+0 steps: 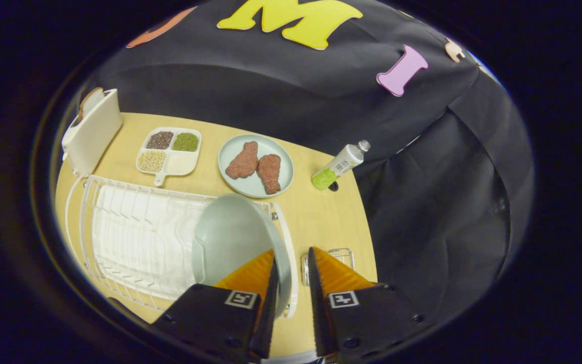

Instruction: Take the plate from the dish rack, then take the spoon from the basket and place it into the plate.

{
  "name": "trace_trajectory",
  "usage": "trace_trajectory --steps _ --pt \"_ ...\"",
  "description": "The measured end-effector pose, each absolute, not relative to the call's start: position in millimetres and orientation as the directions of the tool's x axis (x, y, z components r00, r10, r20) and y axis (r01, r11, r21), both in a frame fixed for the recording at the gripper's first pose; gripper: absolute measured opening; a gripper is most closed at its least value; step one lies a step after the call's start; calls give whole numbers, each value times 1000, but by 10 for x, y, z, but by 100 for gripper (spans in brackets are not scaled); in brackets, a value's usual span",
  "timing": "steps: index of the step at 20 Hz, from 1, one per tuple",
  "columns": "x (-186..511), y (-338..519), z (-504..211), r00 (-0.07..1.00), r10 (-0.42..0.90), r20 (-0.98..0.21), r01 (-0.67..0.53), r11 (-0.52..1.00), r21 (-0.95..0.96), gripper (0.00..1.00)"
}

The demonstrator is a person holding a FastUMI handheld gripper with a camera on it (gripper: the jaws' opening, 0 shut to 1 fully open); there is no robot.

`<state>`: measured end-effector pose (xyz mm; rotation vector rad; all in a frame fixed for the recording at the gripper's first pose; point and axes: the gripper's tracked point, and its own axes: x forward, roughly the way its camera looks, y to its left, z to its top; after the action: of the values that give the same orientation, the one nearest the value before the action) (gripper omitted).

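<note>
Gripper point(291, 263) points forward and down over the near edge of the wood table point(321, 212), tilted a bit toward the rack side; the hand holding it can't be seen. Counts: 1 white wire dish rack point(134, 237) w/ a white mat under it, 1 pale green plate point(235, 237) standing on edge at the rack's right end, 1 small wire basket point(341, 255) just right of the rack & mostly hidden behind the right finger, 1 flat plate point(255, 164) further back w/ 2 brown meat pieces point(255, 167) on it, 1 white divided tray point(170, 151) w/ 4 sections, 3 filled w/ grains or beans & 1 bare, 1 white toaster point(91, 131) at the back left w/ a slice of bread poking out the top, 1 bottle point(339, 166) lying tilted near the table's right edge, green stuff at its lower end. Can't make out a spoon in the basket, too much is covered. Gripper is part open, narrow gap between the fingers. Rim of the standing plate sits in that gap right beside the left finger point(250, 273), maybe touching it; right finger is apart from the rim, so no grip on anything.
</note>
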<state>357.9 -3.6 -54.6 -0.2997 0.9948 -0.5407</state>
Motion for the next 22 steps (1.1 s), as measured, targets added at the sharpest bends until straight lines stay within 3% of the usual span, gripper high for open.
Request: trace_trajectory --steps 2,3,12,22 --pt "3572 -12 -509 426 -578 -696 305 816 -491 15" --pt "3576 11 -468 433 -587 -684 302 809 -504 12" --pt "3357 105 50 512 -674 -533 363 732 -577 9" --pt "2474 63 -22 644 -458 -613 272 886 -375 9"
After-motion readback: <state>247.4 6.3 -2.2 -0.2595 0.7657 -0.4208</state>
